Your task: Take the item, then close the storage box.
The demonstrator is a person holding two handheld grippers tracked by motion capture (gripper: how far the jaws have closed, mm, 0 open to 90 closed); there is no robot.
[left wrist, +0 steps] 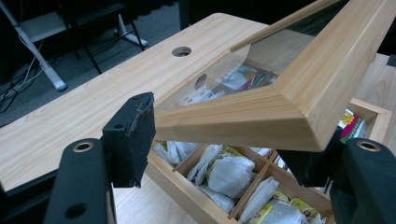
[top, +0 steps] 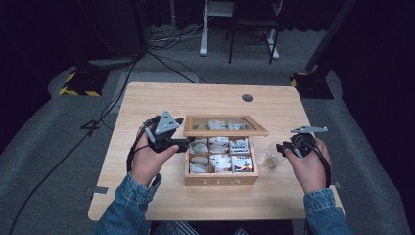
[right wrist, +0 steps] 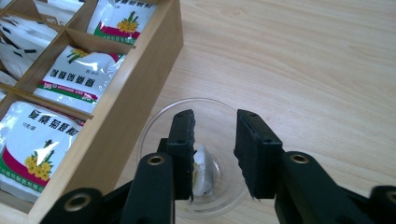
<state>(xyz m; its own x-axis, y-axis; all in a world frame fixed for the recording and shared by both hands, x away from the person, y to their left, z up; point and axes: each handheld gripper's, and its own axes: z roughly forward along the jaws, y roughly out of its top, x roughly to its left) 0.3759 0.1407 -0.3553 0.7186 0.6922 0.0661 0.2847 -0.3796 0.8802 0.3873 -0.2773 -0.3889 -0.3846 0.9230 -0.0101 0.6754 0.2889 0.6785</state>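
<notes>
A wooden tea box (top: pixel 220 180) sits mid-table, its compartments full of tea bags (left wrist: pixel 229 175) and printed sachets (right wrist: pixel 74 79). Its glass-paned lid (top: pixel 225 132) is raised and tilted. My left gripper (top: pixel 186 142) is shut on the lid's (left wrist: pixel 299 93) front left corner, one jaw on each side of the frame. Right of the box stands a small clear glass bowl (top: pixel 271 159) holding a tea bag (right wrist: pixel 205 172). My right gripper (right wrist: pixel 215 126) hovers open just over the bowl (right wrist: pixel 215 105), nothing between its pads.
The light wooden table (top: pixel 195 98) has a round cable hole (top: pixel 247 97) near its far edge. Bare tabletop lies behind and to the right of the box. Cables, a chair and stand bases occupy the dark floor beyond.
</notes>
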